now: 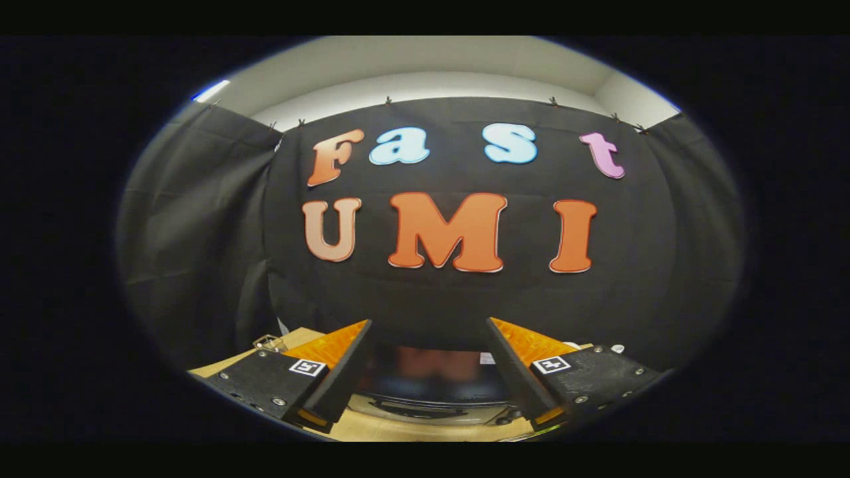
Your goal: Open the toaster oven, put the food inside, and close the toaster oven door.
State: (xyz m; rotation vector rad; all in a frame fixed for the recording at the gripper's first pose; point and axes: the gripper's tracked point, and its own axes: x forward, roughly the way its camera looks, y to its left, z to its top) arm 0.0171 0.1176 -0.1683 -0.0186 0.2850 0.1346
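Observation:
My gripper (428, 323) is open, its two fingers spread wide with nothing between them. Low between the fingers I see the toaster oven (431, 382), a dark glossy box whose shiny surface carries blurred reflections. Its pale front edge and a dark handle bar (418, 406) show below that. The oven sits on a light wooden table (398, 430), beneath and just ahead of the fingers. I am held high and look mostly at the black cloth wall beyond. Whether the oven door is open or closed I cannot tell from this angle.
The black cloth wall (465, 299) hangs close behind the oven and wraps around on both sides. A small metal object (269, 342) lies on the table by the left finger. A small white thing (617, 348) peeks out past the right finger.

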